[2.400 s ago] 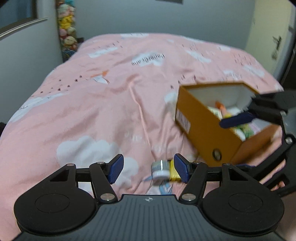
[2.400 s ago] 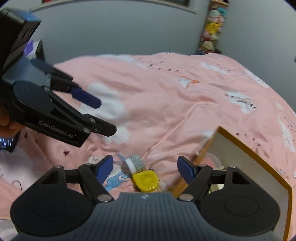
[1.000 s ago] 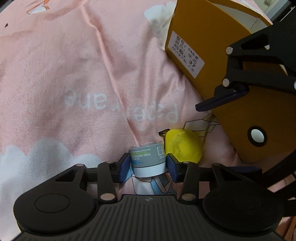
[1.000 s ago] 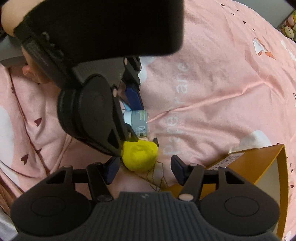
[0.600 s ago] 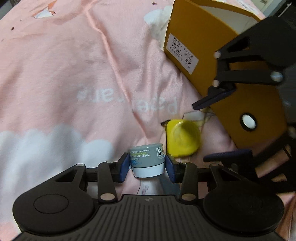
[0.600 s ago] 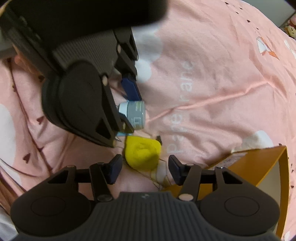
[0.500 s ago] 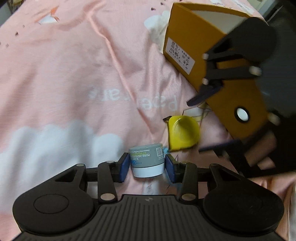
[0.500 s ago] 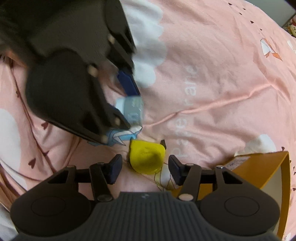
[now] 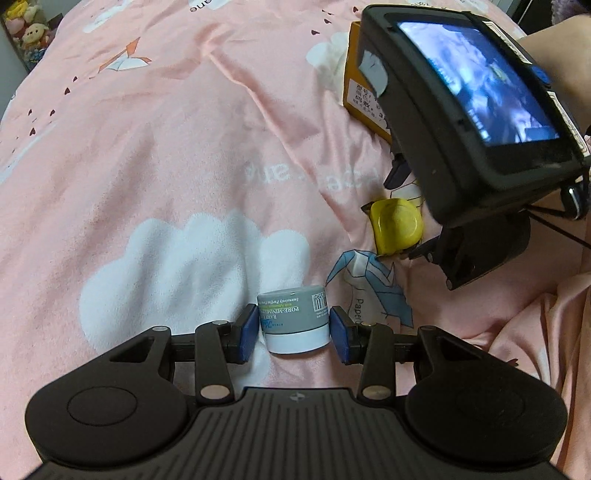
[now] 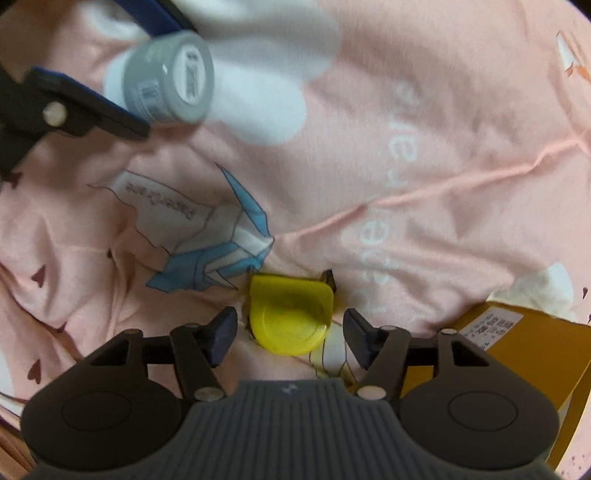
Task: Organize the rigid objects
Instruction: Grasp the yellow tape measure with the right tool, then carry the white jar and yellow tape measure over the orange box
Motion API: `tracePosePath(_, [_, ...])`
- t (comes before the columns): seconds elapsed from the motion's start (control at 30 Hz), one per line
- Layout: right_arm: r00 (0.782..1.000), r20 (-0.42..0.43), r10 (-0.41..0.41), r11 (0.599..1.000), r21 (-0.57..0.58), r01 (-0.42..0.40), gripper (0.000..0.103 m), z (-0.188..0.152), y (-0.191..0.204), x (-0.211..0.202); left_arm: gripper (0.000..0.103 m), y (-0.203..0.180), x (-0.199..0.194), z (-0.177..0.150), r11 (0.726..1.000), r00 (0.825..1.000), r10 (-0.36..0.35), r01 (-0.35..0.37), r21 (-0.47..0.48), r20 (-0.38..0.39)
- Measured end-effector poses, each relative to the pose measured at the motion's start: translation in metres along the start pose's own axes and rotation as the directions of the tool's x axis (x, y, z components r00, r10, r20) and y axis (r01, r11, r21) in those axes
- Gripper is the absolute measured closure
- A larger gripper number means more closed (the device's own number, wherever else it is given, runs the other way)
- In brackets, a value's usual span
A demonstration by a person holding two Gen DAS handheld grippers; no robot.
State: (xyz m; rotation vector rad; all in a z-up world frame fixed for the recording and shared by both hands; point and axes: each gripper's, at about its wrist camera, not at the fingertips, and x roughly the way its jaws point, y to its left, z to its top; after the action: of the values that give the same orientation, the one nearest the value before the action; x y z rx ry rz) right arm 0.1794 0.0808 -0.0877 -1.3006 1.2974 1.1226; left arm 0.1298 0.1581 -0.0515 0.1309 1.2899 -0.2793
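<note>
Blue pads of the left gripper (image 9: 293, 334) press on both sides of a small grey jar (image 9: 293, 319) with a white base, which lies on its side between them, its printed label upward. In the right wrist view the same jar hangs clamped above the bedding, its round end toward the camera. The right gripper (image 10: 288, 330) points down at a yellow tape measure (image 10: 290, 314); its jaws are opening, with the tape measure between the fingers and a gap on each side. The tape measure lies on a pink duvet (image 9: 166, 147) printed with white clouds and a blue paper crane (image 10: 221, 258). An orange cardboard box (image 10: 517, 354) stands just beside the right gripper's fingers, its white label facing the tape measure. Plush toys (image 9: 26, 29) sit at the far left corner.
</note>
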Motion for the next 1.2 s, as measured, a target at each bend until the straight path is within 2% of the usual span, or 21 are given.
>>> tracePosePath(0.1, [0.999,-0.04,-0.015,1.0,0.007,0.016,0.04,0.004,0.002,0.005,0.056,0.003,-0.003,-0.002,1.0,1.0,-0.007,0.007,0.008,-0.002])
tracePosePath(0.23, [0.999,-0.041,0.018,1.0,0.025,-0.017,0.039,0.02,0.006,0.006,0.056,0.004,-0.005,-0.002,1.0,1.0,-0.006,0.006,0.013,0.002])
tracePosePath(0.4, [0.995,-0.099,-0.019,0.999,0.049,0.024,0.04,0.032,0.006,0.027,0.056,0.009,-0.003,-0.003,1.0,1.0,-0.019,0.019,-0.006,0.002])
tracePosePath(0.47, [0.995,-0.102,-0.007,0.998,0.06,0.013,0.048,0.033,0.007,0.032,0.056,0.009,-0.004,-0.002,1.0,1.0,-0.018,0.018,-0.002,-0.004])
tracePosePath(0.53, [0.996,-0.086,-0.018,0.999,0.045,0.022,0.049,0.034,0.009,0.027,0.056,0.008,-0.005,0.002,1.0,1.0,-0.014,0.014,0.004,-0.013])
tracePosePath(0.67, [0.999,-0.028,-0.031,0.999,0.007,0.032,0.049,0.022,0.018,0.011,0.056,0.002,-0.011,0.007,1.0,1.0,0.006,-0.006,0.018,-0.01])
tracePosePath(0.83, [0.994,0.109,-0.007,1.0,0.002,0.007,0.049,-0.003,0.023,-0.035,0.056,-0.003,-0.032,0.013,1.0,0.999,0.023,-0.022,-0.008,0.028])
tracePosePath(0.97, [0.974,0.223,-0.029,1.0,0.008,0.028,0.049,-0.028,0.023,-0.074,0.056,-0.013,-0.054,0.021,0.999,0.997,0.034,-0.034,-0.005,0.073])
tracePosePath(1.2, [0.92,0.379,-0.103,0.991,0.119,0.062,0.049,-0.075,-0.002,-0.147,0.056,-0.042,-0.088,0.046,0.996,0.985,0.046,-0.058,0.07,0.167])
